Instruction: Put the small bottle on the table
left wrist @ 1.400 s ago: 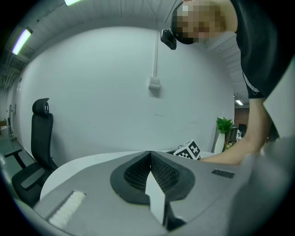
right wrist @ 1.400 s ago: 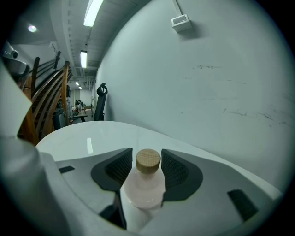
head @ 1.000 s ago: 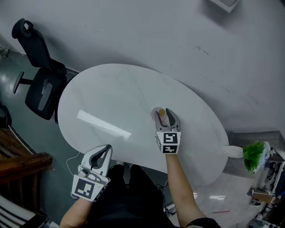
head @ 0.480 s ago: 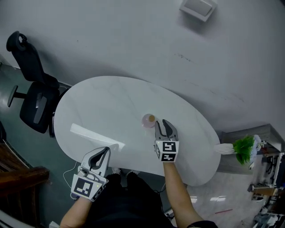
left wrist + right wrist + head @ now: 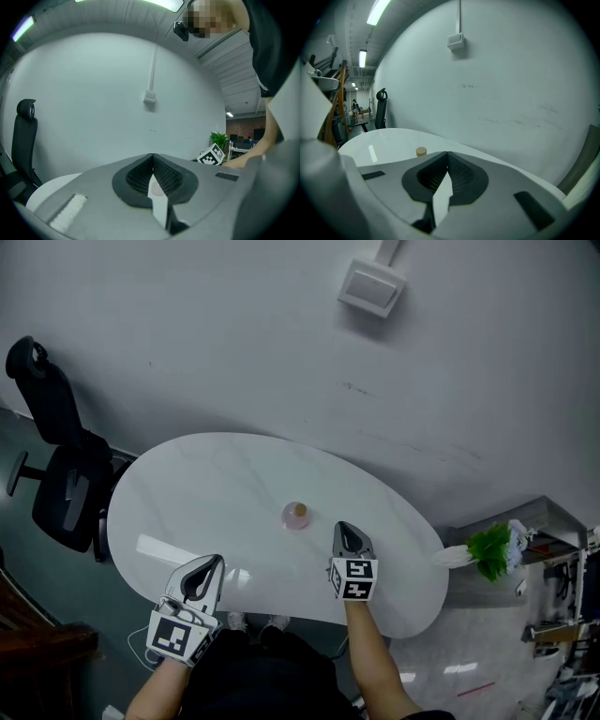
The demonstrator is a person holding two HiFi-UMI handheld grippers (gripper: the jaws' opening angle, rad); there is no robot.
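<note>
The small bottle, clear with a tan cork top, stands upright near the middle of the white oval table. Its cork top shows beyond the jaws in the right gripper view. My right gripper is shut and empty, a short way to the right of the bottle and nearer to me. My left gripper hangs at the table's near edge, also shut with nothing in it. In the left gripper view the jaws meet at their tips.
A black office chair stands at the table's left end. A potted green plant sits on a grey ledge to the right. A white wall with a small box rises behind the table.
My right gripper let go of the bottle, drew back toward me and shut. The bottle stays standing on the table. The left gripper has hardly moved.
</note>
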